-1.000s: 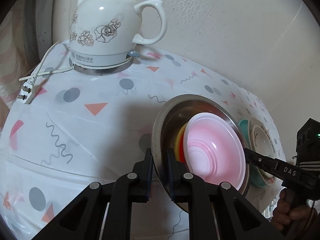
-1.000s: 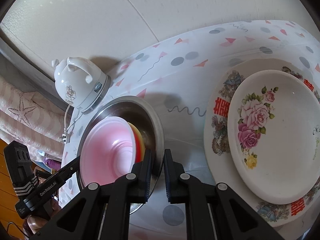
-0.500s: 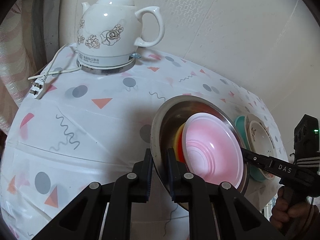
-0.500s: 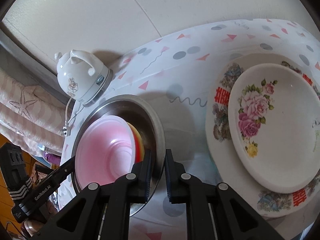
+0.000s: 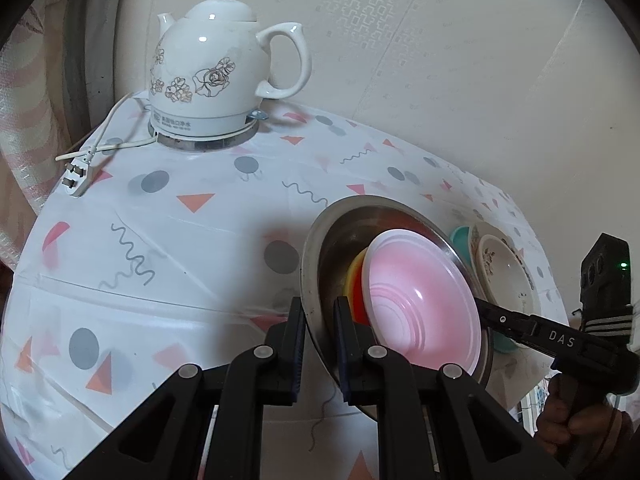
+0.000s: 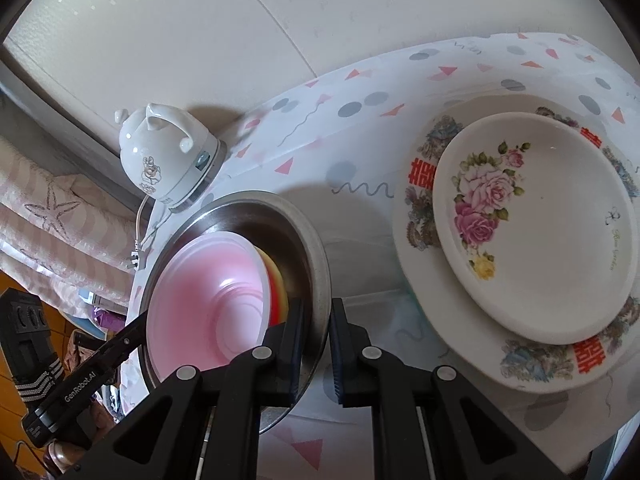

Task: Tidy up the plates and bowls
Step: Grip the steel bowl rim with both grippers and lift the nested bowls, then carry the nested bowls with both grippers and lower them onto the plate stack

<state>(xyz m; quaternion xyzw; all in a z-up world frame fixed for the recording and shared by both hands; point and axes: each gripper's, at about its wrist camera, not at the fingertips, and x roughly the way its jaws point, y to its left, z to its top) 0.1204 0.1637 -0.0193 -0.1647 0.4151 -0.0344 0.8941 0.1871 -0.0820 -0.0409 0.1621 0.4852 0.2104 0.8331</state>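
A steel bowl holds a pink bowl stacked on yellow and red ones. My left gripper is shut on the steel bowl's near rim. My right gripper is shut on the opposite rim; it also shows in the left wrist view. The bowl stack is held between both, above the table. Two flowered plates are stacked to the right.
A white kettle with cord and plug stands at the table's back left by the wall. A teal dish lies under the flowered plates. The patterned tablecloth covers the table.
Both grippers have lifted and pulled back with the bowl stack: the kettle and the plates look lower and farther in the views.
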